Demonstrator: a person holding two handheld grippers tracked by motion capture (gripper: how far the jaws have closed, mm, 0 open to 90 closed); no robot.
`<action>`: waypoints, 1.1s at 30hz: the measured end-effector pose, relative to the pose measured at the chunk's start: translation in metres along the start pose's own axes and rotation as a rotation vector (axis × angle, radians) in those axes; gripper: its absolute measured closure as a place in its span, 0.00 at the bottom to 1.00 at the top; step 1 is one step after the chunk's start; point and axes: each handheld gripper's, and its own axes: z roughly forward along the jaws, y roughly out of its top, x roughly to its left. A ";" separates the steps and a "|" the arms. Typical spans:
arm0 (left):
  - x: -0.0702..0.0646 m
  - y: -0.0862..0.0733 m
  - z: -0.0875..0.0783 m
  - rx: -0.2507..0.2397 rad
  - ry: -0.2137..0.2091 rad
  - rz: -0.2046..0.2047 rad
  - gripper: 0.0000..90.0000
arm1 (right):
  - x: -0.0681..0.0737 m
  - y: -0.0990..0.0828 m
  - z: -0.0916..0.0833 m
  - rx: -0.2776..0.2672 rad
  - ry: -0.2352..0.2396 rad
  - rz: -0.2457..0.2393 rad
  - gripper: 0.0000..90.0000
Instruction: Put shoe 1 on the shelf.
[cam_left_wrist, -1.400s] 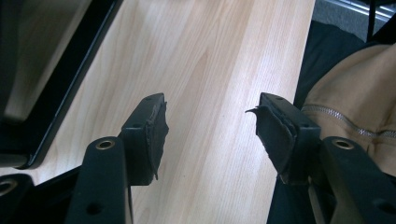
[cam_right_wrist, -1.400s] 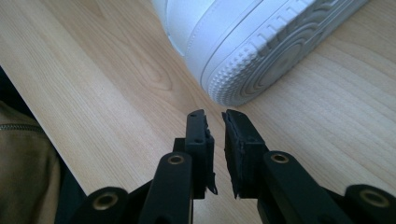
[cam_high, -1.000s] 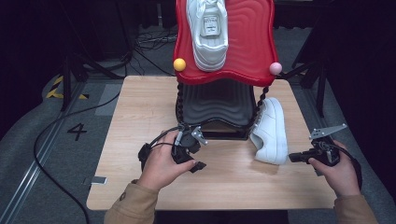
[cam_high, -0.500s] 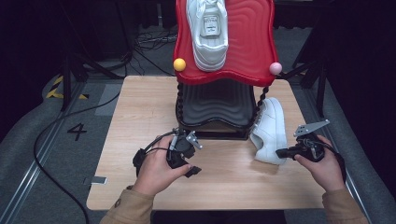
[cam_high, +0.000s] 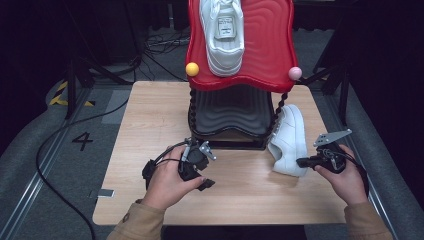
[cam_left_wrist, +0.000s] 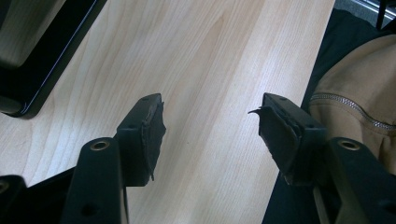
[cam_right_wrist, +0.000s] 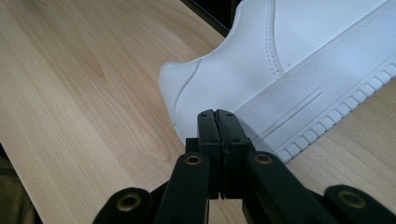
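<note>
A white sneaker lies on its side on the wooden table, leaning by the black base of a two-tier rack. A second white sneaker rests on the rack's red top shelf. My right gripper is shut, its tips right at the heel of the lying sneaker with nothing between the pads; whether they touch it is unclear. My left gripper lies low near the table's front, jaws open over bare wood, holding nothing.
Yellow and pink balls sit at the red shelf's front corners. Cables run over the dark floor at the left. A tan sleeve is close beside the left gripper. The table's near edge lies just below both hands.
My right gripper has slid left toward the lying sneaker's heel and now sits against it. The left hand has barely shifted. The sneakers have stayed where they were.
</note>
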 end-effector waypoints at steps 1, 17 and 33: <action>0.000 0.000 0.000 -0.004 0.001 0.003 0.45 | 0.000 -0.001 0.000 -0.003 0.001 0.000 1.00; 0.003 0.005 0.005 -0.011 -0.016 0.016 0.45 | -0.011 -0.015 -0.014 -0.018 -0.028 0.090 1.00; 0.007 0.013 0.015 0.007 -0.039 0.028 0.45 | -0.034 -0.048 -0.043 0.039 -0.233 0.201 1.00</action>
